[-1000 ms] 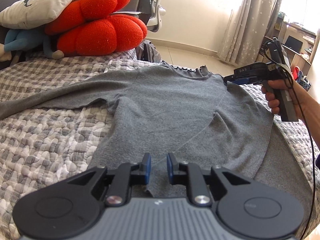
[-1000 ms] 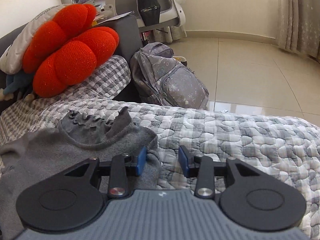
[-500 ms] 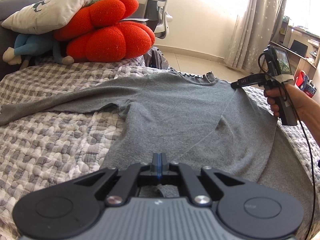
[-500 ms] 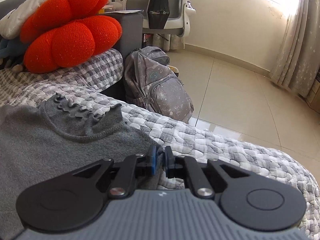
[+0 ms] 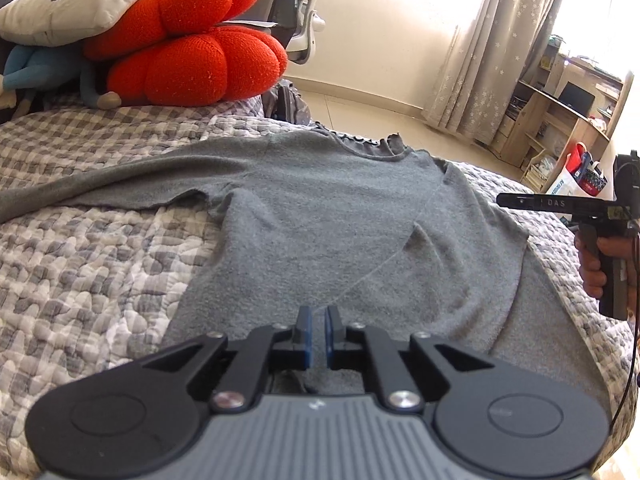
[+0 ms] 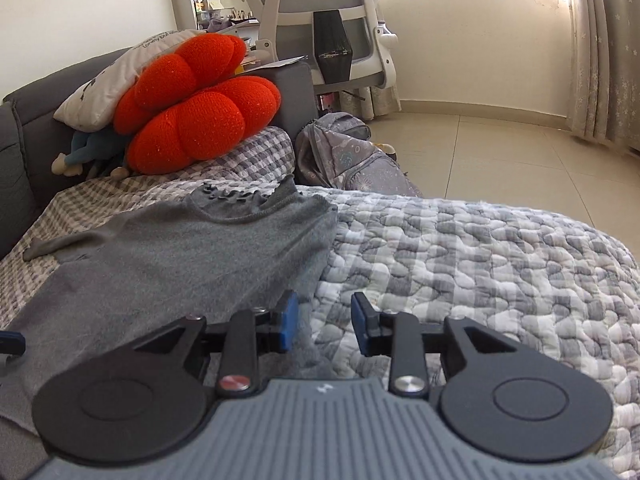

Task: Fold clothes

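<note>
Left fingers [image 5: 316,334] narrowly parted over grey sweater [image 5: 328,216]; right fingers [image 6: 322,324] wide.

One grey sweater [image 5: 320,216], two tongs [image 5: 316,336] [image 6: 322,322], one backpack [image 6: 352,160].

Bright window light falls through the starred curtains [image 5: 472,64] onto the pale tiled floor [image 6: 500,160]; a wooden desk [image 5: 560,120] stands near.

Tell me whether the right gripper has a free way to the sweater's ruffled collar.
Probably yes. The right gripper is open over the sweater edge, and only flat grey fabric lies between it and the ruffled collar.
</note>
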{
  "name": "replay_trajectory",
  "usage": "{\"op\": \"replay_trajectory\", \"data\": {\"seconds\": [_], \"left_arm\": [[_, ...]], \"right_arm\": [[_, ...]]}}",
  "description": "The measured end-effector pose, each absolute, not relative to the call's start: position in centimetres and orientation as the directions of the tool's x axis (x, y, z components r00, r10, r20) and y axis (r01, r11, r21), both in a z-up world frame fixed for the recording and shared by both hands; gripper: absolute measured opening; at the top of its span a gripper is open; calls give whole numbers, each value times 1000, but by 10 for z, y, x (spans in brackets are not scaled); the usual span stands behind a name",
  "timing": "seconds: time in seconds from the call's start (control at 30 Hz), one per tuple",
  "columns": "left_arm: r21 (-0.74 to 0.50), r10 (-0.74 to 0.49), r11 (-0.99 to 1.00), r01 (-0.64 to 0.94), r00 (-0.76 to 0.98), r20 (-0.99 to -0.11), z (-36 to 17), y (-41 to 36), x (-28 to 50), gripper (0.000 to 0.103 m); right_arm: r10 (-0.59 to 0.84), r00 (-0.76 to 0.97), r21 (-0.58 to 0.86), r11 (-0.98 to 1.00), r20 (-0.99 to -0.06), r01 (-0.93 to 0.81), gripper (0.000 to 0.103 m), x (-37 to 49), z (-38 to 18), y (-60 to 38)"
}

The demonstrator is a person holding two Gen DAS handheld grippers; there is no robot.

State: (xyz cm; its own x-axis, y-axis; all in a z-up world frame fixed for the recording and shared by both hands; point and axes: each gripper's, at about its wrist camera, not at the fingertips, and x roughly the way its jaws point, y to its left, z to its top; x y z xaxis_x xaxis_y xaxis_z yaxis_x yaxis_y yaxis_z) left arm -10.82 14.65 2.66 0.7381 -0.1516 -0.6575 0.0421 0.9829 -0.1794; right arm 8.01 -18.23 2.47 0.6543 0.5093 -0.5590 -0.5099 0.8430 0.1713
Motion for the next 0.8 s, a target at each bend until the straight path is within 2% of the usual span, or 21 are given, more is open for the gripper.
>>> {"op": "replay_trajectory", "data": {"seconds": [0.07, 0.1, 0.13, 0.17, 0.2, 0.4, 0.7, 0.8], "left_arm": [[-156, -128, 987, 30, 728, -674, 21, 143, -103, 6], [-139, -111, 990, 23, 730, -674, 21, 141, -102, 5], [-118, -90, 993, 14, 734, -673, 22, 139, -102, 0], [-97, -69, 995, 5, 738, -671, 23, 137, -102, 0], [-88, -57, 996, -2, 742, -668, 25, 136, -104, 0], [-88, -22, 995, -47, 756, -654, 39, 142, -120, 0], [-115, -3, 989, -94, 761, -649, 52, 146, -134, 1], [-93, 36, 987, -129, 749, -662, 48, 138, -126, 2]], "right_arm": [[512, 641, 160, 836, -571, -525, 32, 74, 14, -182], [506, 659, 142, 840, -556, -524, 29, 71, 11, -180], [500, 667, 130, 842, -552, -524, 25, 69, 11, -178], [493, 672, 124, 846, -552, -519, 14, 67, 12, -176], [485, 678, 117, 850, -552, -513, 10, 65, 13, -173], [401, 718, 83, 896, -568, -435, 10, 59, 13, -160], [351, 756, 46, 918, -552, -393, 15, 54, 5, -153], [361, 753, 73, 919, -549, -388, 16, 56, 5, -157]]}}
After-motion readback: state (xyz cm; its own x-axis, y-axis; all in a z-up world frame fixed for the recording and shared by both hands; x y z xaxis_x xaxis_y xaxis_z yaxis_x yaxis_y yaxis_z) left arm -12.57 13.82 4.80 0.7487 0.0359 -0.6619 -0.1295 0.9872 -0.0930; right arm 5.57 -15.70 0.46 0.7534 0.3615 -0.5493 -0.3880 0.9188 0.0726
